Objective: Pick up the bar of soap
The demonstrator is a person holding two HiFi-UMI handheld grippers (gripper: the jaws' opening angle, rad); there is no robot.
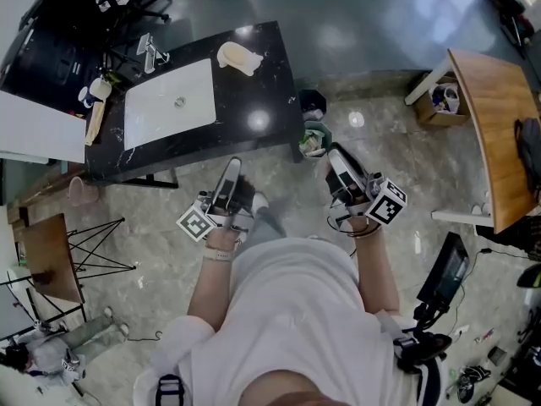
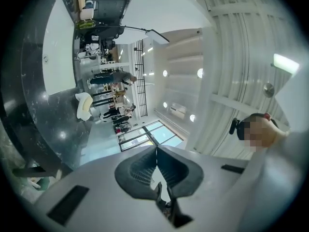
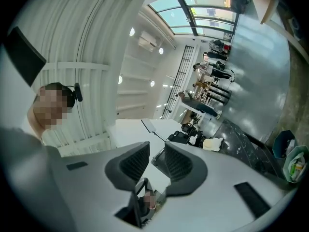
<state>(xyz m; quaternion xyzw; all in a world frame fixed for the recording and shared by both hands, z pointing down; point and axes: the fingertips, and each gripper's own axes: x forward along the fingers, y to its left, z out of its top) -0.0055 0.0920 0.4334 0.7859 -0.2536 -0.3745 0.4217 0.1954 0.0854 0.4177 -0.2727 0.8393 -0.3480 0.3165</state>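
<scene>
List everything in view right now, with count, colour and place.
counter: one, black, upper left
sink basin: one, white, set in the counter
faucet: one, silver, at the basin's far edge
bar of soap: one, cream, counter's right end
dark bin: one, floor at the counter's corner
green bin: one, floor just below the dark bin
table: one, wooden, far right
cardboard box: one, brown, floor beside the table
left gripper: one, grey, jaws together, empty
right gripper: one, grey, jaws slightly apart, empty

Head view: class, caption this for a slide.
Left gripper and right gripper hover short of the black counter, where the soap lies beside the sink.
</scene>
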